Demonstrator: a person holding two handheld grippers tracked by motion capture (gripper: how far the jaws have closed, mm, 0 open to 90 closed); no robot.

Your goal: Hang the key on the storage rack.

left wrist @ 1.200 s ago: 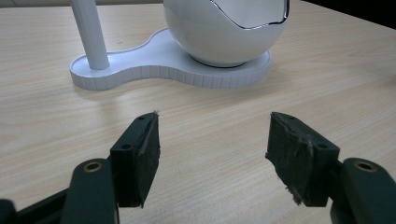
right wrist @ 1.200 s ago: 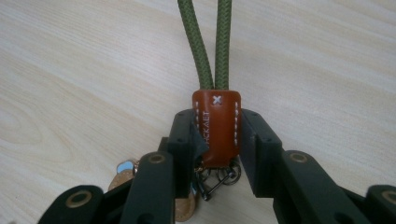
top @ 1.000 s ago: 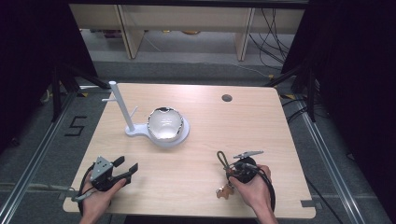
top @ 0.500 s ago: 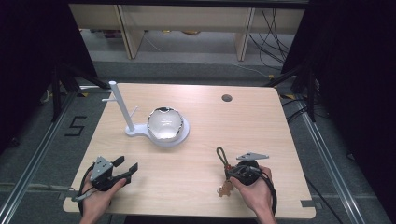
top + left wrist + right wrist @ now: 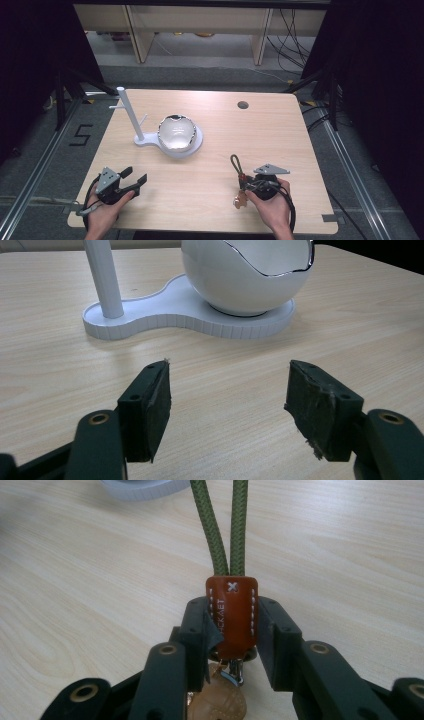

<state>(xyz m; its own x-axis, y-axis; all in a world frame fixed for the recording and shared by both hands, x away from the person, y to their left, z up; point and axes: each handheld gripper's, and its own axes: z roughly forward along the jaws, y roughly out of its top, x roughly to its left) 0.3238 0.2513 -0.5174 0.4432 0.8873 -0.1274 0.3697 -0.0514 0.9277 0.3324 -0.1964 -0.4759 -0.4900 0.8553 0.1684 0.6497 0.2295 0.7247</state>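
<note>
High view: the right hand-held gripper grips a keychain near the tabletop's near edge, well apart from the white stand; hanging it remains. Left gripper view: the left hand-held gripper is released, empty. Right gripper view: jaws clench the keychain's leather tab.

I see a white stand on the desk, toward its far left. A white post with short pegs rises from the stand's left end; a cracked-egg-shaped white bowl sits on its round right end. A small round hole lies near the desk's far edge.
</note>
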